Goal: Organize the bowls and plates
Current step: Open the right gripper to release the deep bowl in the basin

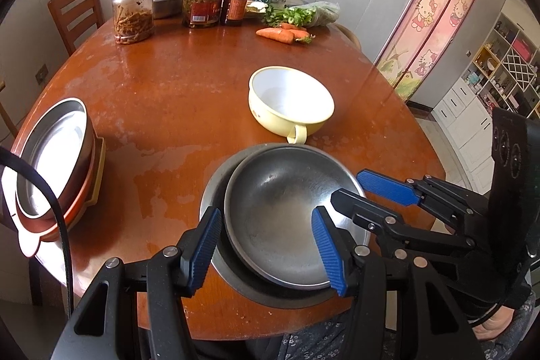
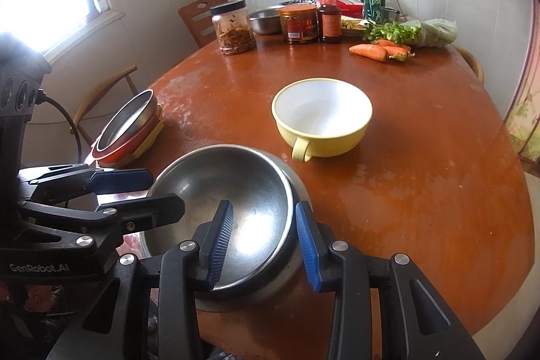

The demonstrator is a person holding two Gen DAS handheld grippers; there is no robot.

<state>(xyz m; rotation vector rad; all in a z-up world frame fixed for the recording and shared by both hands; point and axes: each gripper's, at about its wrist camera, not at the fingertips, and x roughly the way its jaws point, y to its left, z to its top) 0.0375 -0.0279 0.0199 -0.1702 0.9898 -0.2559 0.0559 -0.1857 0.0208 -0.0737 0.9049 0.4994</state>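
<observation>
A steel bowl (image 1: 276, 211) (image 2: 222, 198) sits tilted inside a larger steel bowl (image 1: 216, 187) (image 2: 297, 258) at the near edge of the brown table (image 1: 175, 96). My left gripper (image 1: 266, 252) is open, its fingers astride the inner bowl's near-left rim. My right gripper (image 2: 265, 245) is open with its fingers astride the inner bowl's right rim; it also shows in the left wrist view (image 1: 368, 191). A yellow handled bowl (image 1: 290, 103) (image 2: 320, 117) stands just beyond. A stack of steel, red and yellow dishes (image 1: 57, 157) (image 2: 130, 130) sits at the left edge.
Jars (image 1: 133, 10), a sauce bottle (image 1: 236, 0), a steel basin (image 1: 167, 0), water bottles, greens and carrots (image 1: 280, 34) crowd the far side of the table. Wooden chairs (image 1: 76, 8) stand around it. A cabinet and shelves are at the right.
</observation>
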